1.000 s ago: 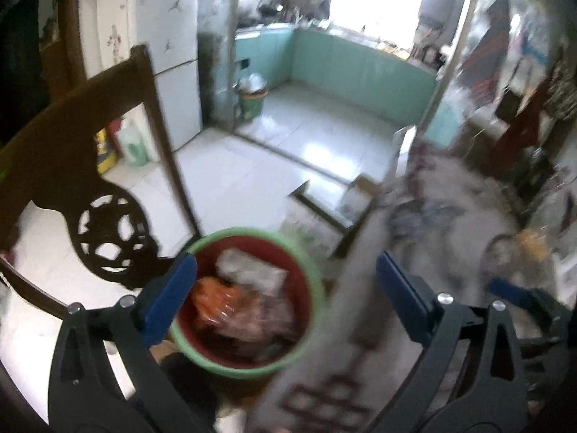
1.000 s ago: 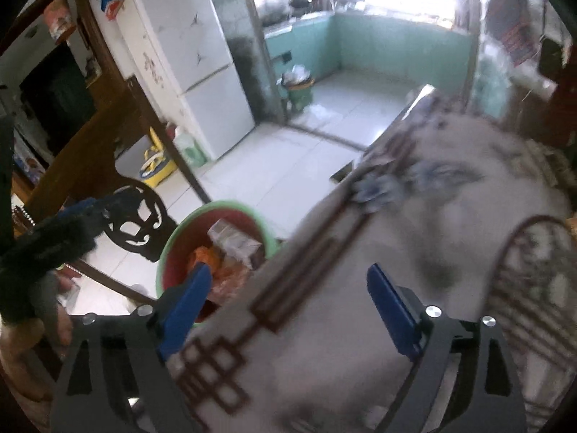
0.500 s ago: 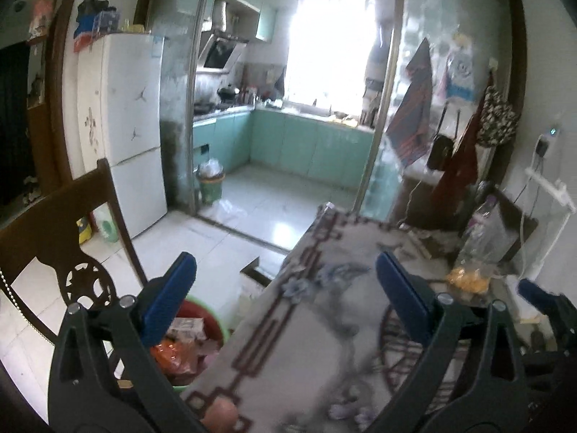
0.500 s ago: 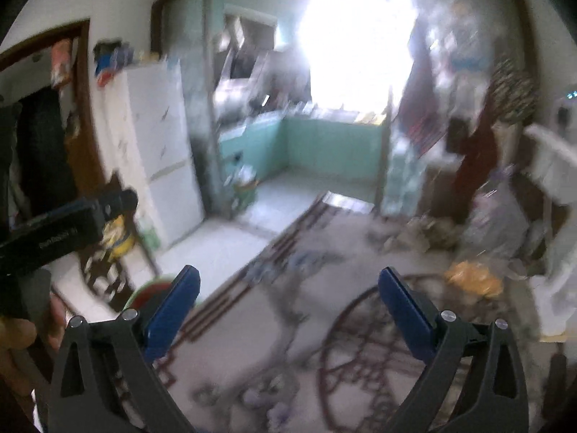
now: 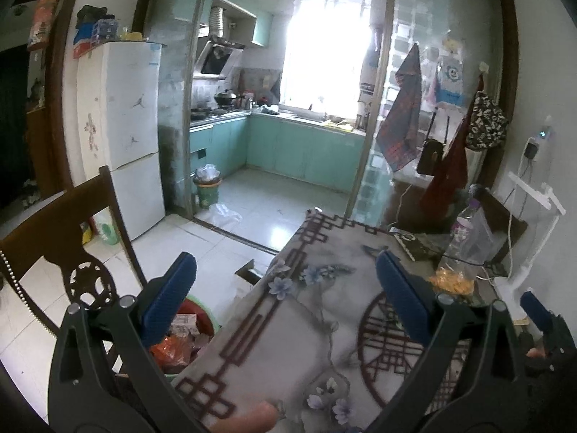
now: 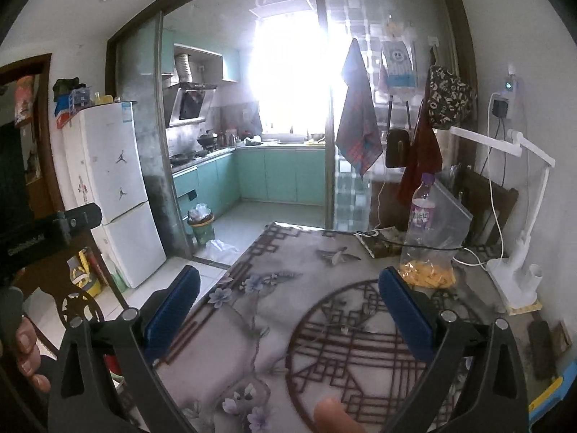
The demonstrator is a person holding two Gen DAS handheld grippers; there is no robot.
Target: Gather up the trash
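A red bin with a green rim stands on the floor beside the table's left edge, holding orange and white wrappers. My left gripper hangs open above the table's near corner, nothing between its blue pads. My right gripper is open too, over the round brown pattern of the tablecloth. At the table's far right lies a clear bag of orange-yellow pieces with a plastic bottle behind it. The left gripper's body shows at the left edge of the right wrist view.
A dark wooden chair stands left of the bin. A white desk lamp and cables sit at the table's far right. A white fridge and a second small bin stand by the kitchen doorway. A fingertip shows at the bottom.
Both grippers have risen from over the red bin and tipped up towards the table and kitchen. The bin has sunk to the lower left. Both stay open and empty.
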